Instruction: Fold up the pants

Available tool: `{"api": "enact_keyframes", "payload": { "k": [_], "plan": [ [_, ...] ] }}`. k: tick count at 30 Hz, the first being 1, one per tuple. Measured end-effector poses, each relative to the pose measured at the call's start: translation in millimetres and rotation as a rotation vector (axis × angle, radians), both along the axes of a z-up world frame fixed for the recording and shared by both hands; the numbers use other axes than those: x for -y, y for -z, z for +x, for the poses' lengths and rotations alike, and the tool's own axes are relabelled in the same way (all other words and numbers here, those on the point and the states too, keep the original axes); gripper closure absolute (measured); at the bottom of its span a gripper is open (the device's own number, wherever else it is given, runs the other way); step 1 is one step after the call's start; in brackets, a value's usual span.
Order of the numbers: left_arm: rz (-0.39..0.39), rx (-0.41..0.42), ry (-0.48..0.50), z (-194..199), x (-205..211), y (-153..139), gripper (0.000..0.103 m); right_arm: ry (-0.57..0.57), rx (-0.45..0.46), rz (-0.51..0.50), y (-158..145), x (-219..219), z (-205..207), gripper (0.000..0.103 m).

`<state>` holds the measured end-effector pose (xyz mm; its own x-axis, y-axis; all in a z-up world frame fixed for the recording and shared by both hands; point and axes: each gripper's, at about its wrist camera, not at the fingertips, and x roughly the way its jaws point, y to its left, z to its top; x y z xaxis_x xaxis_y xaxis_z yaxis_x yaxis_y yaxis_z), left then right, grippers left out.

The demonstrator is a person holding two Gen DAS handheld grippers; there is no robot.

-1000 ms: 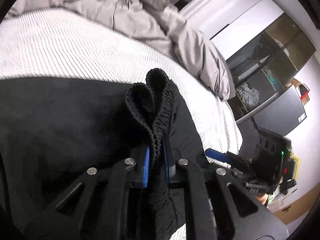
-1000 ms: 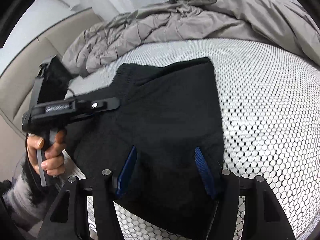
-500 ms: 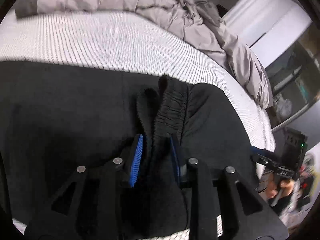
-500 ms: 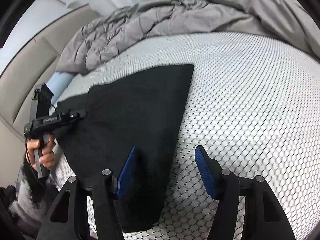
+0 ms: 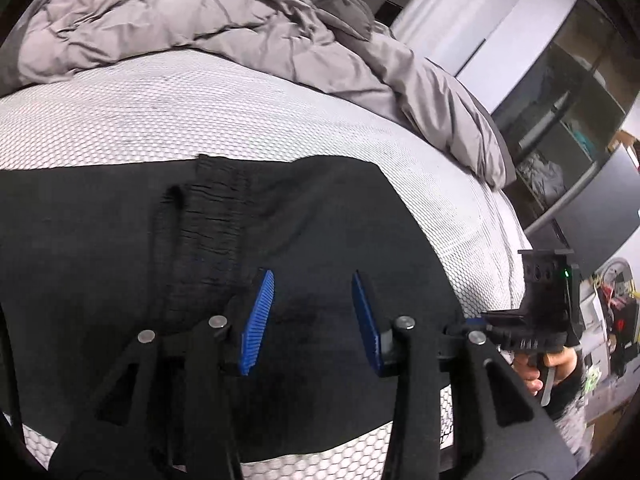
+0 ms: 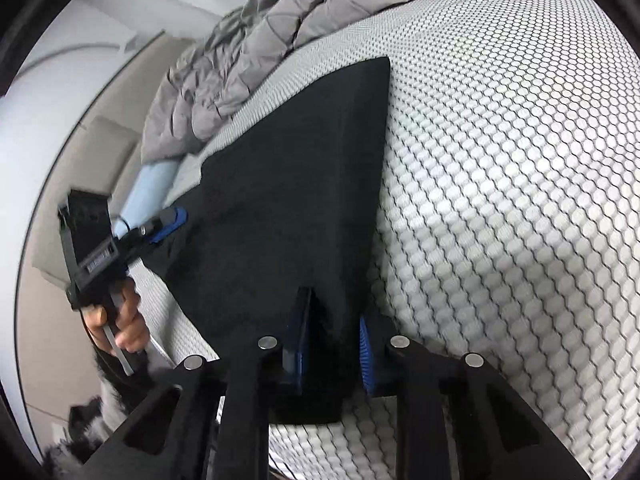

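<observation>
left gripper (image 5: 312, 320): fingers spread wide, nothing between the blue pads (image 5: 258, 322), hovering over the pants (image 5: 100, 280) in the lower middle of the left wrist view. the pants are black and lie flat on the bed (image 5: 240, 112), filling the left and centre of that frame. the gathered waistband (image 5: 208, 232) lies folded over on top of the fabric, up and left of the left pad, not touching it as far as i can tell.

right gripper (image 6: 328, 344): fingers closed down on the near corner of the pants (image 6: 288, 200), bottom centre of the right wrist view. fabric is pinched between the two blue pads (image 6: 366, 354) and hangs a little below them. from there the pants run up as a flat dark wedge to a corner near top centre, right edge straight against the honeycomb bed cover (image 6: 500, 180).

cross views: the left gripper (image 6: 168, 220) shows at mid left of the right wrist view, blue tip at the left edge of the pants, held by the left hand (image 6: 120, 320). the right gripper (image 5: 532, 320) shows at lower right of the left wrist view, at the bed edge, held by the right hand (image 5: 556, 364).

the grey duvet (image 5: 180, 12) is bunched along the top of both frames, apart from the pants. dark shelves (image 5: 568, 120) are at the upper right of the left wrist view.
</observation>
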<state>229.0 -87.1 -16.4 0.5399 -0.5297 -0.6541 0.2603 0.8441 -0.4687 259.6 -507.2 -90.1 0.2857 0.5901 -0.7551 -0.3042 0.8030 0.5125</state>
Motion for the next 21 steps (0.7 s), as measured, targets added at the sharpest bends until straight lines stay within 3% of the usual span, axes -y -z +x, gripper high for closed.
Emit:
{"api": "enact_keyframes", "payload": {
  "k": [2,4,6,10,14,17,21],
  "plan": [
    [0.018,0.008,0.031,-4,17,-3,0.063,-0.067,0.028,-0.071,-3,-5,-12,0.08],
    [0.034,0.013,0.082,-7,42,-3,0.055,-0.038,0.068,-0.039,-14,3,-17,0.073],
    [0.057,0.029,0.165,-13,74,-3,0.052,0.007,0.115,0.012,-26,10,-14,0.052],
    [0.155,0.036,0.295,-21,136,13,0.046,0.048,0.114,0.06,-26,5,7,0.052],
    [0.289,0.047,0.331,-28,165,37,0.044,-0.013,0.096,-0.02,-8,-25,28,0.052],
    [0.285,0.046,0.351,-31,165,39,0.044,-0.012,0.098,-0.051,3,-39,49,0.059],
    [0.26,0.037,0.364,-31,158,42,0.044,0.045,0.055,0.042,16,-35,95,0.07]
  ]
}}
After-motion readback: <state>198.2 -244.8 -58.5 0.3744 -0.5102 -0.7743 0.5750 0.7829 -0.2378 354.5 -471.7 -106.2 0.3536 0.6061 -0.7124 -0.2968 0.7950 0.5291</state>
